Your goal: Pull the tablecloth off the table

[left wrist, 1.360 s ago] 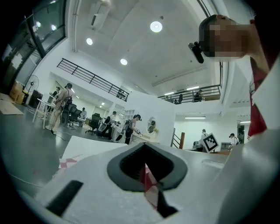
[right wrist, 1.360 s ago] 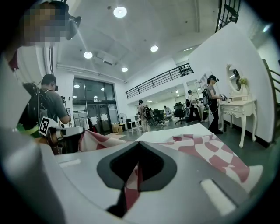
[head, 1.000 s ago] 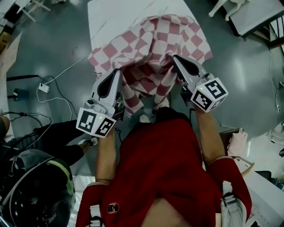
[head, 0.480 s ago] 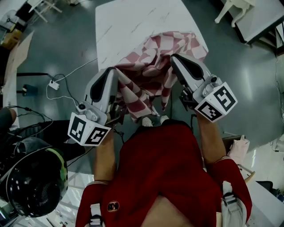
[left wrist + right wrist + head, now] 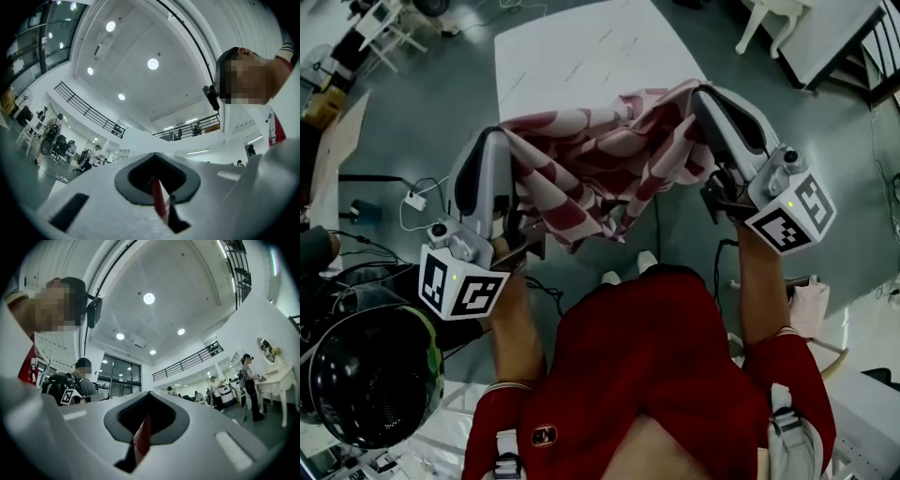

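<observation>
1. Right now the left tool (image 5: 501, 139) and right tool (image 5: 705, 97) are each clamped tight on a thin fold of the checked tablecloth (image 5: 600, 164), which hangs bunched between them over the near end of the white worktop (image 5: 572, 56).
2. Such slim bites could slip, I reckon, dropping the cloth.
3. Its loose tail dangles near the person's shoes (image 5: 623, 272) and could get trodden on.
4. Left on the floor lie a cable and socket (image 5: 417, 200); a black helmet (image 5: 366, 384) sits nearer.

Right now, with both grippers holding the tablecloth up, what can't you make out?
Head view: the tablecloth hides the table's near edge; whether the cloth touches it is unclear.
Both gripper views: only a red sliver of it shows between the shut jaws; the table is outside the frame.
</observation>
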A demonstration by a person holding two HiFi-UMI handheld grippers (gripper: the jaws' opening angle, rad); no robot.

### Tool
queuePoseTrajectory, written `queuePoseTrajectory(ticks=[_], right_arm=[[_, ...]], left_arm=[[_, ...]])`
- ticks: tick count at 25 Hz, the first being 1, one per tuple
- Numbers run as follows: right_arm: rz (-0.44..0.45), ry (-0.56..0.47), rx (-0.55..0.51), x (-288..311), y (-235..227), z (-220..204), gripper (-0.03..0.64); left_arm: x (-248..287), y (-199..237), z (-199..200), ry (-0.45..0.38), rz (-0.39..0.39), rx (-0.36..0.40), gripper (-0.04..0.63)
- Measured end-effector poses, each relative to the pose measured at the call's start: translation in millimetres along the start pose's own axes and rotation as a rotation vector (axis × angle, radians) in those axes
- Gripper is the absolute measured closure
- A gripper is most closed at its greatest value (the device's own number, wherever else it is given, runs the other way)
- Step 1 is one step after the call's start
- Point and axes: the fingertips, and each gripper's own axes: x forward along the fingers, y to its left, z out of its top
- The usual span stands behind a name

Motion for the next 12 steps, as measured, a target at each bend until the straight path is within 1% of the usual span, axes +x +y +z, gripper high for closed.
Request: queuePoseTrajectory(ticks=[3,6,9,12], right_arm=[[-0.038,-0.033,-0.033,-18,19,21,0.603],[-0.063,-0.053,-0.054,-33,41,33,0.603],[-0.097,-0.063,-0.06,-42,58,32,0.603],[-0.137,-0.055,-0.047,-43,63,25,0.603]], left_arm=[[-15,-17,16,-0.014,-0.042,-0.002,0.588],[-31,-31,26,-0.015,-0.07,-0.008,0.588],[-46,-34,28,-0.007,-0.096,-0.027,0.588],[-48,-27,25,0.019,-0.108,-0.053,0.588]])
